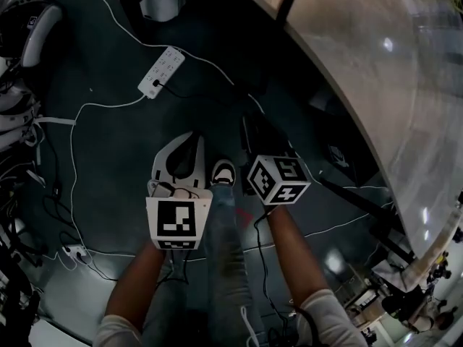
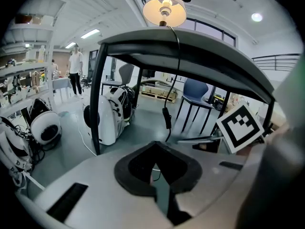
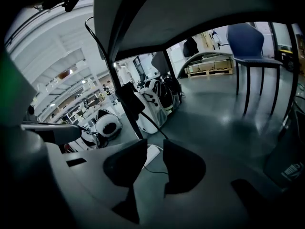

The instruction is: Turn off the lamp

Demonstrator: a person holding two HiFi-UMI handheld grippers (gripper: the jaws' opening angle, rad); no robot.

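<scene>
Flooring of dark grey fills most of the head view. A white multi-socket power strip (image 1: 160, 71) lies on it with a dark plug seated near one end, well ahead of both tools. The left gripper (image 1: 187, 142) and the right gripper (image 1: 259, 137) are held side by side, pointed forward and down, beside the curved pale glossy tabletop (image 1: 376, 71).

In the left gripper view, the cream-shaded lamp (image 2: 164, 11) is seen lit, high above the table. Its thin black cord (image 2: 178, 56) hangs past the table edge and carries a small black inline switch (image 2: 167, 118) out ahead of the jaws. These jaws are pressed together and nothing is held.

In the right gripper view, the jaws stand well apart with nothing between the pads. The inline switch hangs just above the left-hand jaw, not yet touched, and the power strip is glimpsed on the floor through the gap.

The task is judged to be at the approach stage. The open right gripper would next need to be brought onto the inline switch and the switch pressed, although the power strip may be the intended control instead.
</scene>
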